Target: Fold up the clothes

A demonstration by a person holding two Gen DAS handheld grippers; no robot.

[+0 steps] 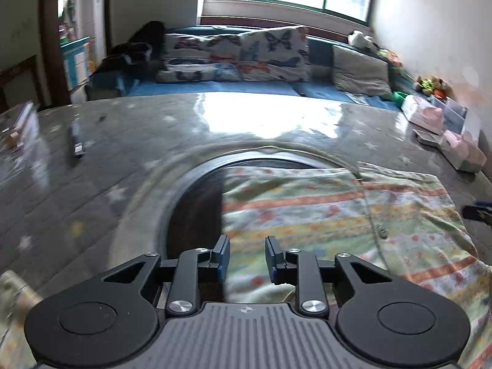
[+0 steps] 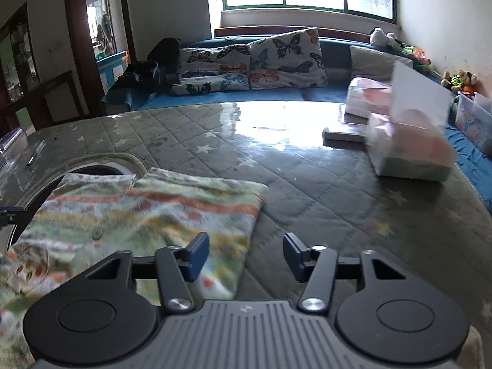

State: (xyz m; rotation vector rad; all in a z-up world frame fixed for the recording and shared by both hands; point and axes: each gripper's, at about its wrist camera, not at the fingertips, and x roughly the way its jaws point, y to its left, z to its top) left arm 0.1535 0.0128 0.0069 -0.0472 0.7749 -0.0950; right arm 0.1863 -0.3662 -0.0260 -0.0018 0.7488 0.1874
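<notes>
A striped, pastel-printed garment [image 1: 323, 209] lies flat on the grey quilted table [image 1: 123, 141], partly covering a dark round inset [image 1: 196, 190]. My left gripper [image 1: 247, 243] hovers over the garment's left edge. Its blue pads stand a little apart and no cloth shows between them. In the right wrist view the same garment [image 2: 153, 209] shows a button and a folded right edge. My right gripper [image 2: 246, 240] stands open above that edge, its left pad over the cloth and its right pad over the bare table [image 2: 307, 184]. Nothing is held.
Clear plastic boxes [image 2: 409, 144] with pink contents and a flat case [image 2: 344, 135] sit at the table's right side. A pen [image 1: 77, 144] lies at the left. A blue sofa with butterfly cushions [image 2: 252, 61] stands behind the table.
</notes>
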